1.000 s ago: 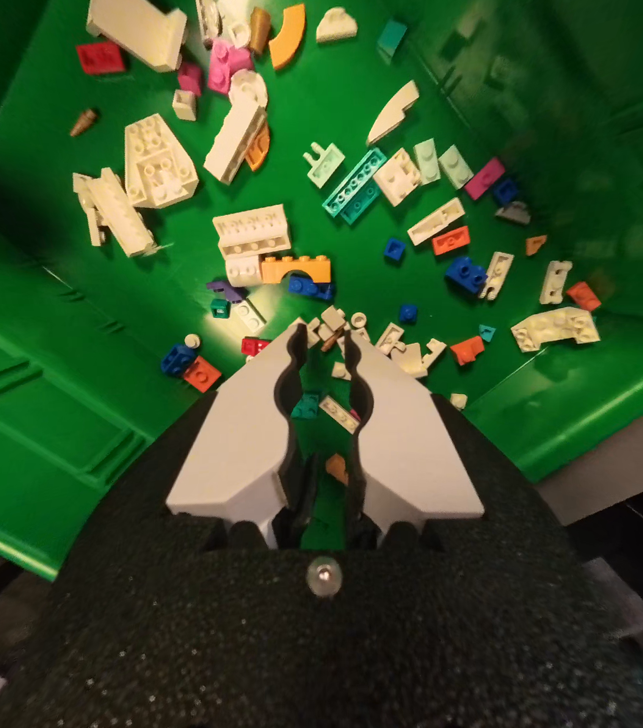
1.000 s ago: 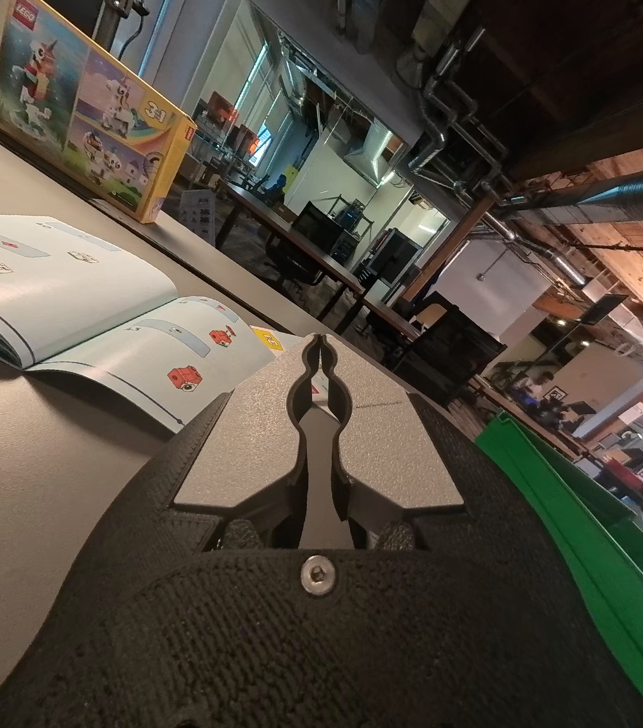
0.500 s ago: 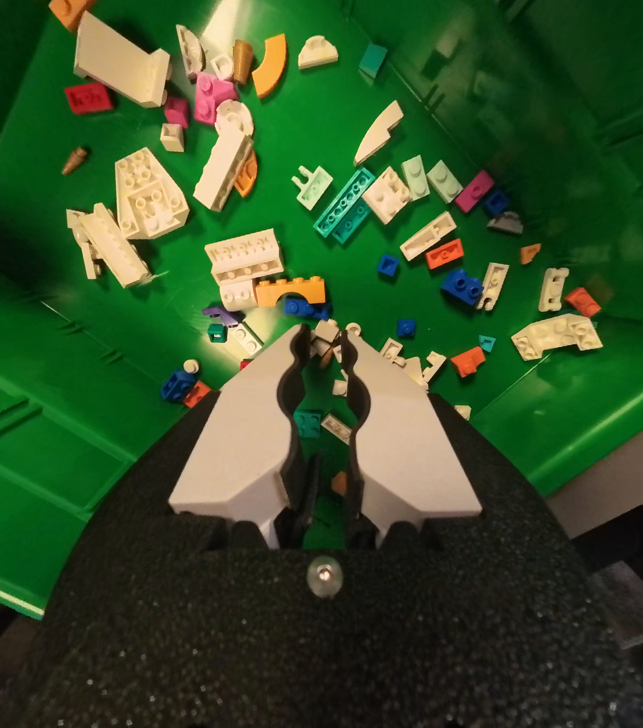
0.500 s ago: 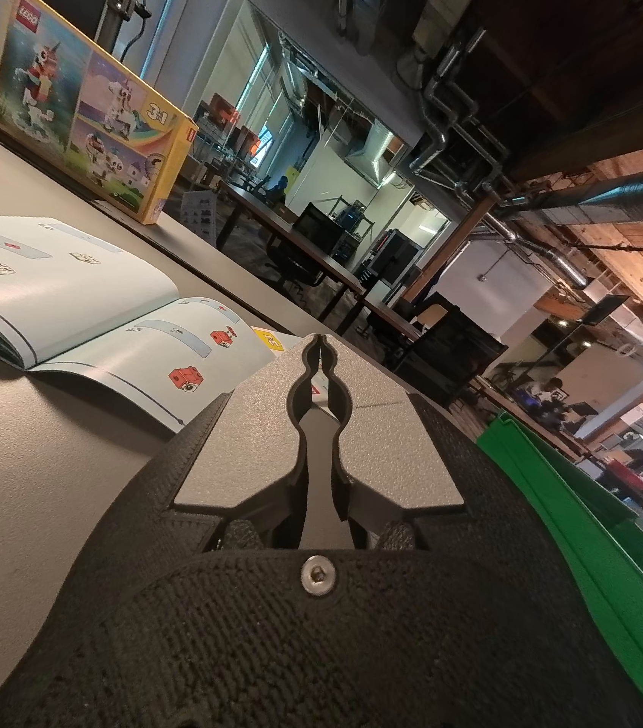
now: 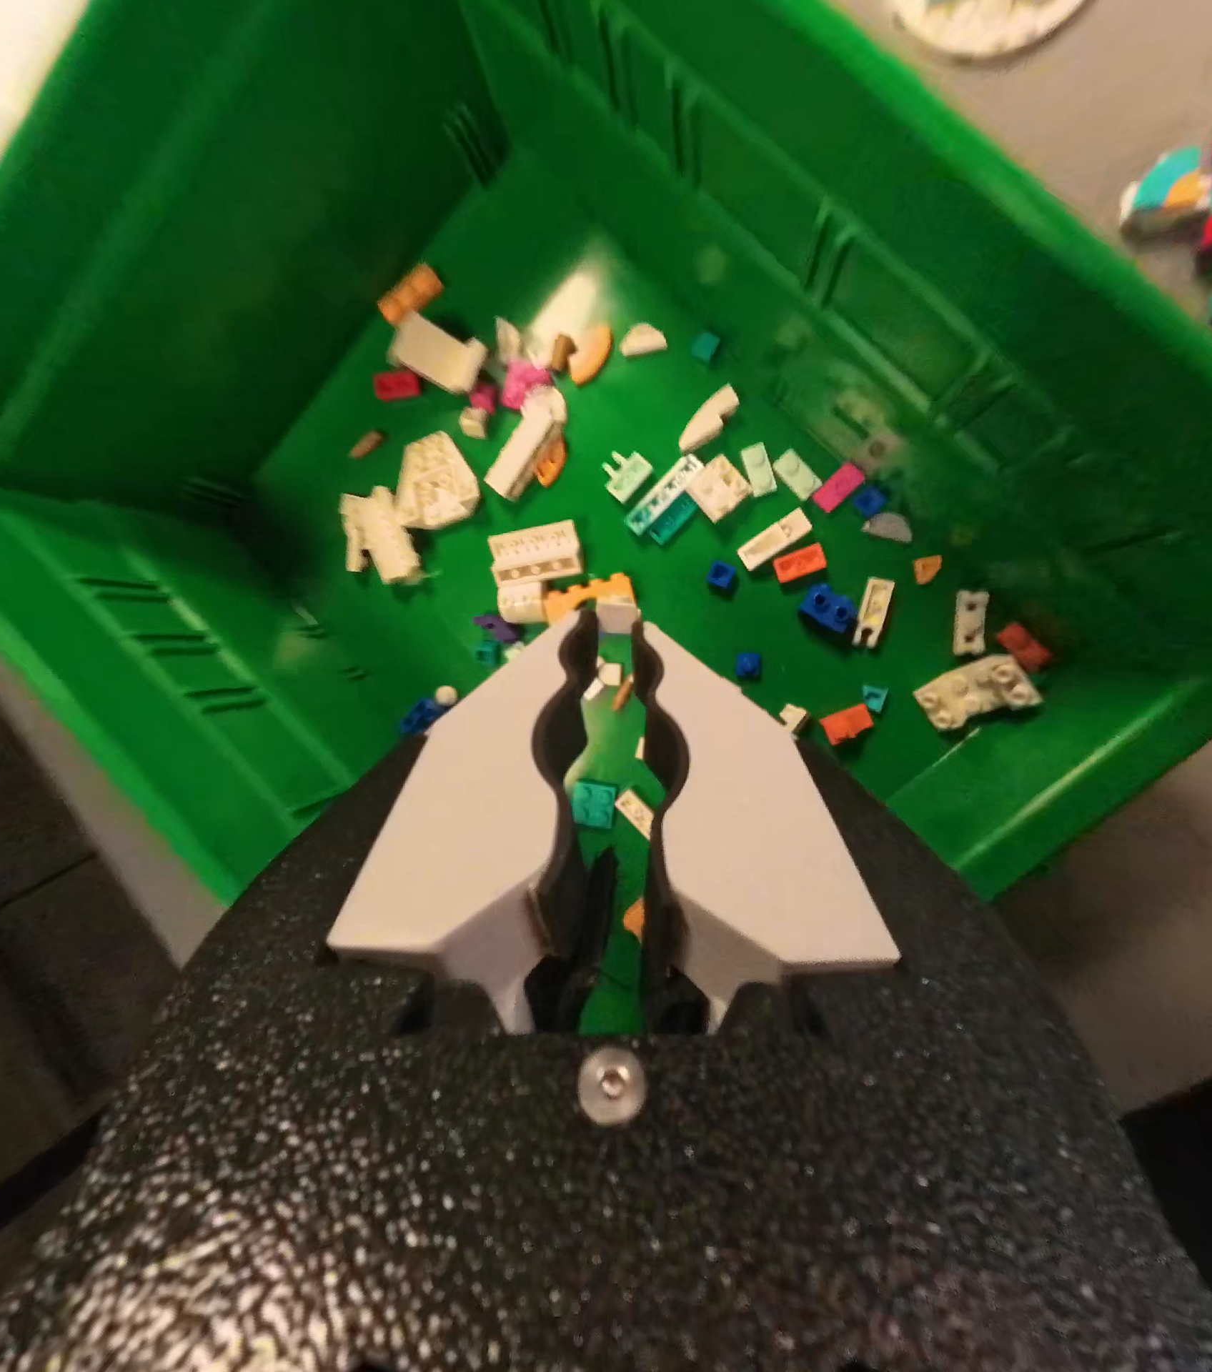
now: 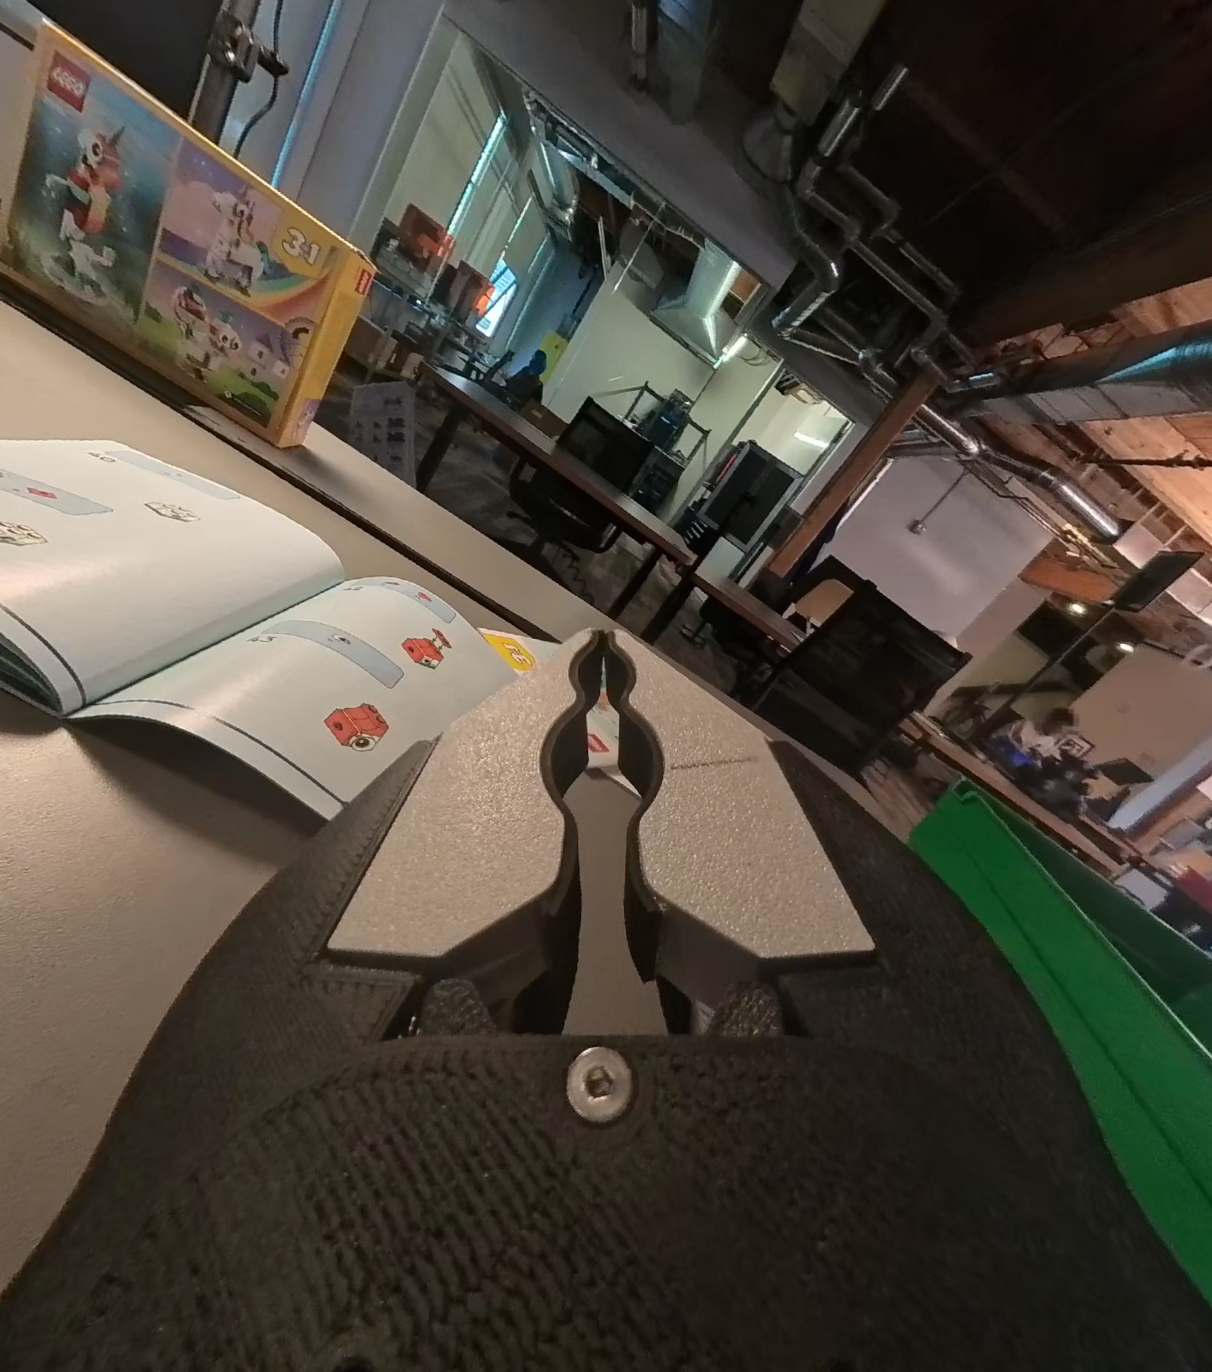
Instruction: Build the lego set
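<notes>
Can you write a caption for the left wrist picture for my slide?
The left gripper holds a small white brick in its fingers above a green bin of loose bricks.

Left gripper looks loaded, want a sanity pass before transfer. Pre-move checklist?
1. Left gripper shut on small white piece: ok.
2. Grip depth: piece sits only at the very tips: not ok.
3. Piece clear of the loose bricks in the green bin: ok.
4. Right gripper shut and empty: ok.
5. Instruction booklet open on table: ok.
6. Piece matches current step: cannot tell.
</notes>
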Available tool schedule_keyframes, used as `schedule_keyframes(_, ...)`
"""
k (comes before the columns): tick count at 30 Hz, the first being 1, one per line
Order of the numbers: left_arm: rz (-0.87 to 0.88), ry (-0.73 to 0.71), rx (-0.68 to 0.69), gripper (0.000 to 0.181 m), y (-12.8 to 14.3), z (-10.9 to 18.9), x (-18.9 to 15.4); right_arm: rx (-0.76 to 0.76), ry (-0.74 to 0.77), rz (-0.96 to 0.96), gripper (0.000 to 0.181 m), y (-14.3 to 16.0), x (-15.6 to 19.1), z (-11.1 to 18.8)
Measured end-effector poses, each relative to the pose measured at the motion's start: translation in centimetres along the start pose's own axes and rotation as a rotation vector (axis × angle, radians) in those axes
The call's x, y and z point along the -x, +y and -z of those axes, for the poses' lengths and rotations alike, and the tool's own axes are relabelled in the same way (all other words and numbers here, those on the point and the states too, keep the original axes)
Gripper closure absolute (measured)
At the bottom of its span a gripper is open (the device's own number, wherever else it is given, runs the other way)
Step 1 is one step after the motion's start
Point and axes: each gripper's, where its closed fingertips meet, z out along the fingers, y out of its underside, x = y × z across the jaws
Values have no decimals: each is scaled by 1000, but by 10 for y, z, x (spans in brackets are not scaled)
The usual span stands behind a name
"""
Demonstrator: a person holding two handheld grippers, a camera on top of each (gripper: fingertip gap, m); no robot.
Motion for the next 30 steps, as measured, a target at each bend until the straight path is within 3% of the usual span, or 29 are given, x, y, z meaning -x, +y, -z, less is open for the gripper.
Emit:
schedule_keyframes(1, -4, -54, -45, 174, -7, 11, -1, -6, -4, -7, 181, -1, 0, 0)
schedule_keyframes(4, -7, -145, -216, 175, -33, 42, -23, -28, -11, -39, 181, -4, 0, 2)
schedule_keyframes(8, -26, -160, -441, 175, -73, 75, -74, -71, -29, -119, 181, -11, -2, 6)
schedule_keyframes(13, -98, 57, -617, 175, -123, 87, -167, -140, -128, -142, 181, -24, 13, 10)
schedule_keyframes(16, -178, 228, -603, 175, -142, 66, -229, -181, -188, -143, 181, -32, 23, 14)
schedule_keyframes(20, -241, 318, -469, 175, -149, 4, -278, -213, -214, -141, 181, -38, 25, 19)
schedule_keyframes(24, -231, 370, -333, 174, -153, -43, -296, -218, -207, -110, 181, -39, 22, 22)
schedule_keyframes(27, -217, 428, -302, 174, -161, -55, -306, -225, -230, -115, 181, -42, 25, 24)
schedule_keyframes(30, -233, 398, -271, 174, -166, -66, -303, -227, -297, -152, 181, -44, 34, 25)
